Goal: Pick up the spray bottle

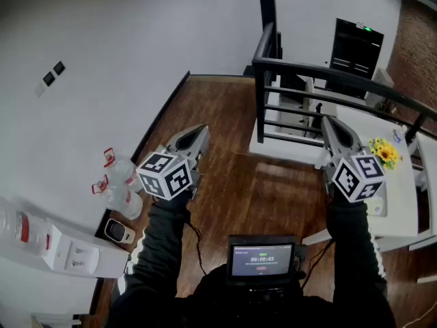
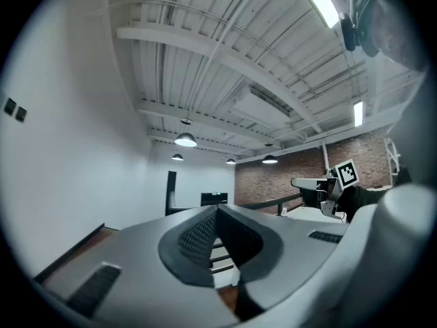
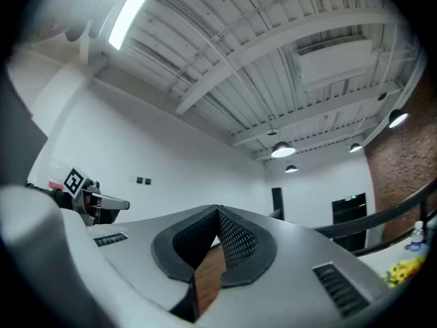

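My left gripper (image 1: 202,130) and right gripper (image 1: 327,121) are both fully closed — nothing between the jaws. Two red-triggered spray bottles (image 1: 117,178) stand against the wall (image 1: 102,60), left of my left gripper.

1. Bottles (image 1: 121,183) stand by the left wall, with the dispenser (image 1: 65,248) nearer, just beside them
2. The railing (image 1: 260,101) runs ahead, beyond the floor (image 1: 239,183)
3. The table (image 1: 399,190) lies right, flowers (image 1: 384,152) on it
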Available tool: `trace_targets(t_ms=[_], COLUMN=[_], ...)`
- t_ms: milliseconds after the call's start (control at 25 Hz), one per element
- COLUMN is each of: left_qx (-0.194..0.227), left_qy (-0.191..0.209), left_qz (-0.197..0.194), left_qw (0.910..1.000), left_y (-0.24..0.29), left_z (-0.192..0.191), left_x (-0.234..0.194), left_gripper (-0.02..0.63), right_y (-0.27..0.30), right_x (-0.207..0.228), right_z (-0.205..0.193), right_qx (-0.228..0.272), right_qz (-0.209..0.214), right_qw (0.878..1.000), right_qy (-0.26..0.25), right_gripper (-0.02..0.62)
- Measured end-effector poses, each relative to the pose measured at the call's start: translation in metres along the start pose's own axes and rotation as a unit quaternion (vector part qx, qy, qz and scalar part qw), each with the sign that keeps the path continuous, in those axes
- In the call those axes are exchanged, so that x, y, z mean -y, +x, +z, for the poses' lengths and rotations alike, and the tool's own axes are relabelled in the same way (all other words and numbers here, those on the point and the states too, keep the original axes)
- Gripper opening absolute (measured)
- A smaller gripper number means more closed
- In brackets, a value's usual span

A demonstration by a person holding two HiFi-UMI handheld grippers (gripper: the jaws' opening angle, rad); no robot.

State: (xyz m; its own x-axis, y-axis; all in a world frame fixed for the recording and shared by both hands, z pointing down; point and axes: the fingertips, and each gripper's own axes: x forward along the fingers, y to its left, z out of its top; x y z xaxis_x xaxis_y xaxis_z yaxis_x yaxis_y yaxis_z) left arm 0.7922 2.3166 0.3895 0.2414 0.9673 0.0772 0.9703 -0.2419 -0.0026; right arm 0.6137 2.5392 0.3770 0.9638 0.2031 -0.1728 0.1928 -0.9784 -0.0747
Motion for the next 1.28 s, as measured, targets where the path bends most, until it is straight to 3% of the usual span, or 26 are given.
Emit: trace_targets(t_ms=[120,240,440,640,840,920,1040,1200,1280], left_qx=[0.015,0.016,0.031,0.028,0.064,0.072,0.075,0.061,0.070], left_qy=[0.004,0.000,-0.018,-0.037,-0.063,-0.067,-0.069,-0.071,-0.068], left_qz=[0.028,0.069,0.180,0.278,0.387,0.436,0.511,0.563,0.604], left_qw=[0.9995,0.9975,0.9831,0.9595,0.9179,0.8947,0.8532,0.8210,0.7908], left_y=[-0.039,-0.102,-0.270,-0.449,-0.619,-0.686,-0.767,-0.832,-0.888], left_z=[0.000,-0.008,-0.006,-0.022,-0.020,-0.023,-0.030,-0.037,-0.028], left_x=[-0.029,-0.081,-0.198,-0.302,-0.367,-0.385,-0.407,-0.409,-0.404], left_gripper=[0.003,0.003,0.003,0.003,0.003,0.003,0.003,0.003,0.003], right_y=[0.028,0.074,0.170,0.246,0.286,0.295,0.312,0.323,0.312], right_x=[-0.041,-0.112,-0.308,-0.532,-0.731,-0.803,-0.901,-1.013,-1.076], right_z=[0.003,-0.005,-0.021,-0.024,-0.052,-0.070,-0.081,-0.077,-0.073], right_qx=[0.011,0.009,-0.011,-0.007,-0.039,-0.055,-0.057,-0.051,-0.053], right_qz=[0.026,0.059,0.179,0.283,0.392,0.431,0.500,0.578,0.615], right_qw=[1.000,0.998,0.984,0.959,0.919,0.900,0.862,0.811,0.783], right_qy=[-0.005,0.013,0.014,0.023,0.032,0.042,0.062,0.076,0.073], right_gripper=[0.008,0.008,0.008,0.008,0.008,0.008,0.008,0.008,0.008])
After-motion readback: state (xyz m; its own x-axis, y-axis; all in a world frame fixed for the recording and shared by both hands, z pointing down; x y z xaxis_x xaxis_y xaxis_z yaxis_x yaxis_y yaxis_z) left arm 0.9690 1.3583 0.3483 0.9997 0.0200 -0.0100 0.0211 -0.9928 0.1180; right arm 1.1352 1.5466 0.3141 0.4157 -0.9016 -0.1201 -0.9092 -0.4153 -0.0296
